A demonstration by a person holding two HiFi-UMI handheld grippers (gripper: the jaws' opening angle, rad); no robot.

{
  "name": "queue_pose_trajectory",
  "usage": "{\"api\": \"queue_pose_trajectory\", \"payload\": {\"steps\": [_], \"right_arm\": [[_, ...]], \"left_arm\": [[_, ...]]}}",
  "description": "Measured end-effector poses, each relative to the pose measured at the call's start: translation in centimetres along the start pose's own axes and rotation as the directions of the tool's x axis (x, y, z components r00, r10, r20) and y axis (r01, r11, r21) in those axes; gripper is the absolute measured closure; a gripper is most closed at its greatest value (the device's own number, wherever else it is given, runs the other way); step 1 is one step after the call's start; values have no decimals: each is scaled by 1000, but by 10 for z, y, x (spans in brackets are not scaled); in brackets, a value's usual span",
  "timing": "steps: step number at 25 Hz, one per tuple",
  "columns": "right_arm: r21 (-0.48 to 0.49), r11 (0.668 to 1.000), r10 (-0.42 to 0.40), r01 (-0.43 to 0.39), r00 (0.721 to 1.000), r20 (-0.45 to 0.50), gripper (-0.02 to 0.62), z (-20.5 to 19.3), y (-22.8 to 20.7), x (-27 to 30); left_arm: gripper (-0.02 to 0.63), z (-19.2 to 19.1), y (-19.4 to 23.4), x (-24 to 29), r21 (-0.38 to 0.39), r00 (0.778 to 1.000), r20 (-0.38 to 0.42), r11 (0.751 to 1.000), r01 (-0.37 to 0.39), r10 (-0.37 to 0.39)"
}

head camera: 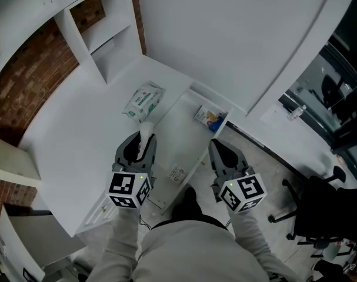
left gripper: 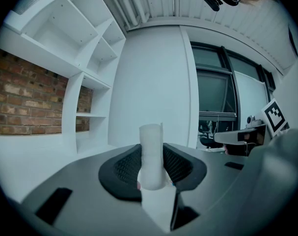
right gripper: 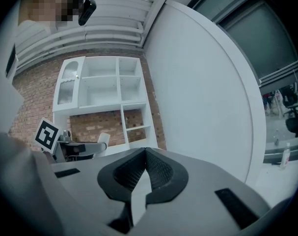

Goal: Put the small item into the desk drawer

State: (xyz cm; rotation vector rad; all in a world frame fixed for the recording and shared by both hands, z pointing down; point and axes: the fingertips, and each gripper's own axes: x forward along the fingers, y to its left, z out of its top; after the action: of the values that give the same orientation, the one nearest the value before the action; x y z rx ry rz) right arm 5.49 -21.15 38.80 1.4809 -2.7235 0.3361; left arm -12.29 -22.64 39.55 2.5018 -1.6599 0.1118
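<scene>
White and tube-shaped, the small item (left gripper: 151,154) stands upright between the ribbed pads of the left gripper (head camera: 142,143). The pads press on its lower part from both sides, so the jaws stand as far apart as the tube is thick. Its top rises clear above them. What exactly it is, a little bottle or a roll, I cannot tell. The grip looks firm, and holding it low and upright keeps it from tipping while it is carried.

Just to the right of that gripper, the desk drawer (head camera: 177,135) is pulled out and open, so the way in is free. From the head view the item sits at the drawer's left edge, above the desk (head camera: 78,128) rather than inside, so the placing is not yet done. A colourful little box (head camera: 209,117) lies at the drawer's far end and a paper slip (head camera: 178,173) lies nearer the person. The bare floor between them looks like the easiest spot to set the item down.

On the drawer's other side, the right gripper (right gripper: 145,156) has its jaws closed together with nothing between them, and seems simply kept out of the way. A pack of wipes (head camera: 144,100) lies on the desk beyond the left gripper.
</scene>
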Motion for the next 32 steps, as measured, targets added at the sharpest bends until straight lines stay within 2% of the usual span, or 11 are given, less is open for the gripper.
{"api": "queue_pose_trajectory", "payload": {"steps": [6, 14, 22, 32], "right_arm": [[4, 1000, 0, 0, 1000, -14, 568, -3, -8, 8], [10, 1000, -3, 3, 1000, -28, 568, -7, -17, 12], [17, 1000, -21, 22, 999, -42, 568, -11, -30, 11], [24, 999, -23, 24, 998, -60, 568, -16, -35, 14]], "left_arm": [[464, -20, 2, 22, -4, 999, -47, 1000, 9, -10], [465, -82, -1, 57, -18, 979, -199, 999, 40, -43], [464, -158, 0, 81, -39, 927, -370, 998, 50, -60], [463, -229, 10, 83, -53, 855, -517, 998, 22, -46]]}}
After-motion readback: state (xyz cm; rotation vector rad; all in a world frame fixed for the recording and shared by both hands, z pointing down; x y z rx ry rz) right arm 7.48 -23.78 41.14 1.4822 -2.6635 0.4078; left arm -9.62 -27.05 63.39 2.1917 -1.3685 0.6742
